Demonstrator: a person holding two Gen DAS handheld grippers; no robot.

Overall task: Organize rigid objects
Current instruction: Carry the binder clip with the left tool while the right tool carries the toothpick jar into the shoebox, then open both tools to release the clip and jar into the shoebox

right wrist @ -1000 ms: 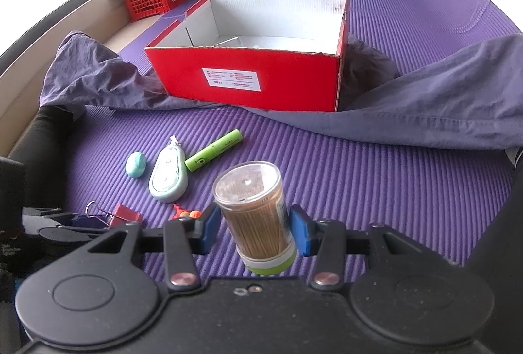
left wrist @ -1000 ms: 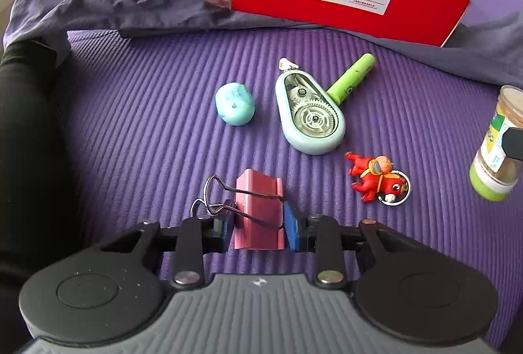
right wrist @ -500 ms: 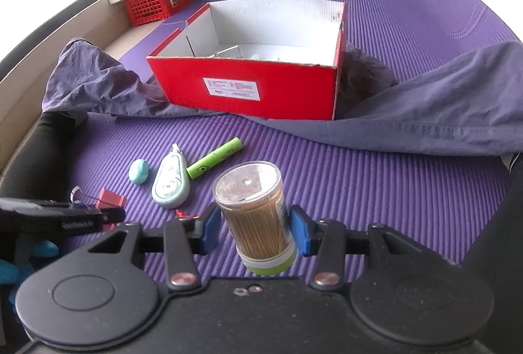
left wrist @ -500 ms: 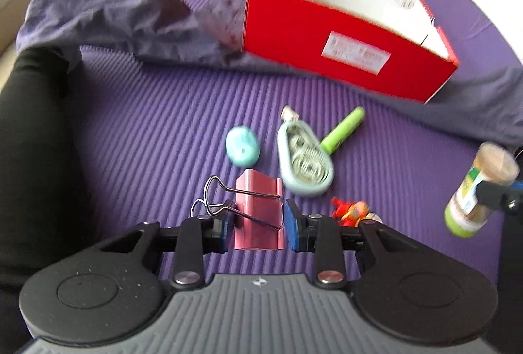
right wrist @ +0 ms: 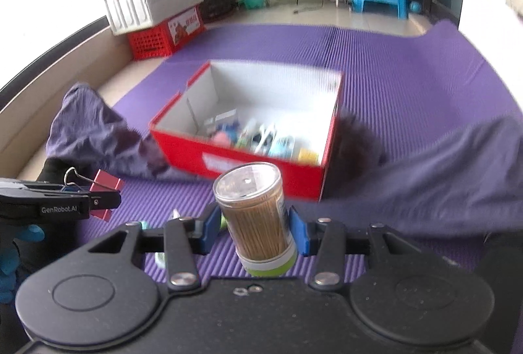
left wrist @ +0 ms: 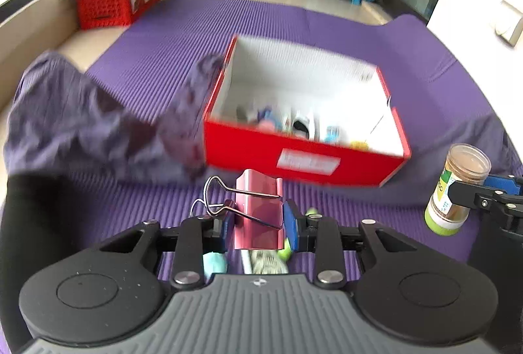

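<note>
Keep left gripper [left wrist: 258,228] clamped on binder clip [left wrist: 258,216], right gripper [right wrist: 255,234] on toothpick jar [right wrist: 256,216]; release over red box [left wrist: 304,161], frame centre.

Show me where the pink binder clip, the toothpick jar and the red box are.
pink binder clip [left wrist: 258,213]: left wrist view, on its pink body between the pads.
toothpick jar [right wrist: 256,213]: right wrist view, on its clear side wall.
red box [right wrist: 261,170]: right wrist view, on its red front wall.
</note>
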